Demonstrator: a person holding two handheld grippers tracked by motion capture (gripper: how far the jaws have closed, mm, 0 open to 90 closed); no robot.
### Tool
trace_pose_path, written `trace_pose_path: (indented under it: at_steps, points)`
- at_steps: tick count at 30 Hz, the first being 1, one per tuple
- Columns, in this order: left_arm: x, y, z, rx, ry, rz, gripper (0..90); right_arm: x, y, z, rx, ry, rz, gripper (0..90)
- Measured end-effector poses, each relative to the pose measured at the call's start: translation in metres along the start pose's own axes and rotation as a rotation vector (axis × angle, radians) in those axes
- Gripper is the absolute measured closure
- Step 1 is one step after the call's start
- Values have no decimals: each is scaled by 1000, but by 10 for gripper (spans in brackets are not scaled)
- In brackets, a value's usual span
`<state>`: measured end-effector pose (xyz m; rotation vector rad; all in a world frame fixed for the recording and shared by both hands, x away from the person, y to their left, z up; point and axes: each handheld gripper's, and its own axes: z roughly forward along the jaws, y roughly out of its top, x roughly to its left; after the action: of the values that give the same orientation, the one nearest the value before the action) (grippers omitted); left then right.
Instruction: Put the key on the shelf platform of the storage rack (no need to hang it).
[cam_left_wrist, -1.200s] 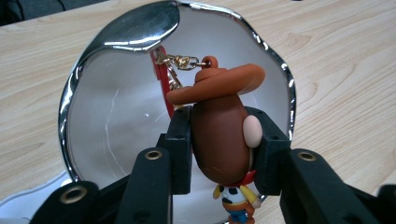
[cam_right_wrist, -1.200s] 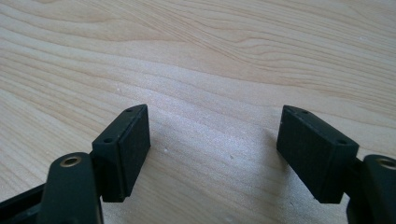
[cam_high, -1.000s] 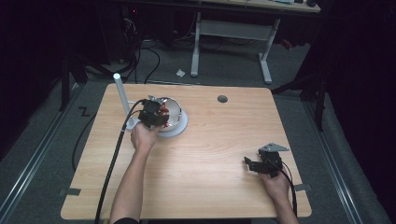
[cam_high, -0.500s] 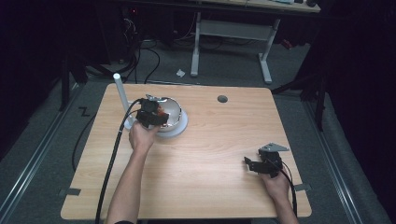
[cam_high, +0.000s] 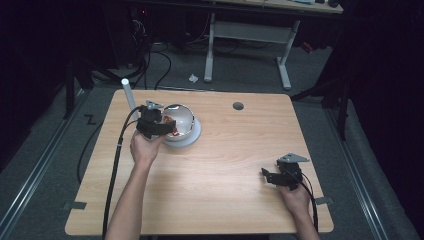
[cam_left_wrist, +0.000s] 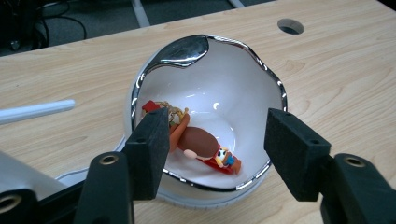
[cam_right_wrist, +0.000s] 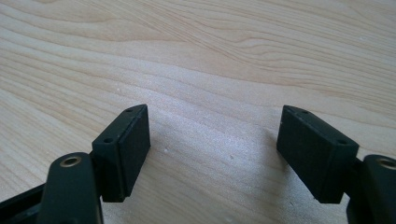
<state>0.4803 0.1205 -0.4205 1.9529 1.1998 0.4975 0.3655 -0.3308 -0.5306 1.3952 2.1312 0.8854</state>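
A white bowl with a silver rim (cam_left_wrist: 219, 84) (cam_high: 186, 119) sits on a pale saucer (cam_high: 194, 138) at the table's back left. Inside it lie small toy figures, red, orange and brown (cam_left_wrist: 205, 147). My left gripper (cam_left_wrist: 215, 149) (cam_high: 167, 129) hovers open just over the bowl's near rim, its jaws to either side of the toys and not touching them. My right gripper (cam_right_wrist: 212, 149) (cam_high: 267, 176) rests open near the table's front right, with bare wood between its jaws.
A white tube (cam_high: 128, 94) (cam_left_wrist: 35, 111) stands at the back left of the wooden table (cam_high: 225, 165). A round cable hole (cam_high: 238, 106) (cam_left_wrist: 290, 26) is at the back centre. Cables and a desk frame (cam_high: 250, 35) lie on the floor beyond.
My left gripper has shifted slightly back from the bowl's middle toward its near rim. The right gripper has stayed put.
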Motion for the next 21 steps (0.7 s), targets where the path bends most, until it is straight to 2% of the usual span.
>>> trace_pose_path:
  at_steps: [4,8,21]
  points:
    - [3,-2,-12,-22,2,-2,382,0,0,0,0,0,0,257]
    - [8,-6,-23,-56,-4,-26,374,0,0,0,0,0,0,257]
    - [19,-19,-51,-94,7,-59,362,0,0,0,0,0,0,257]
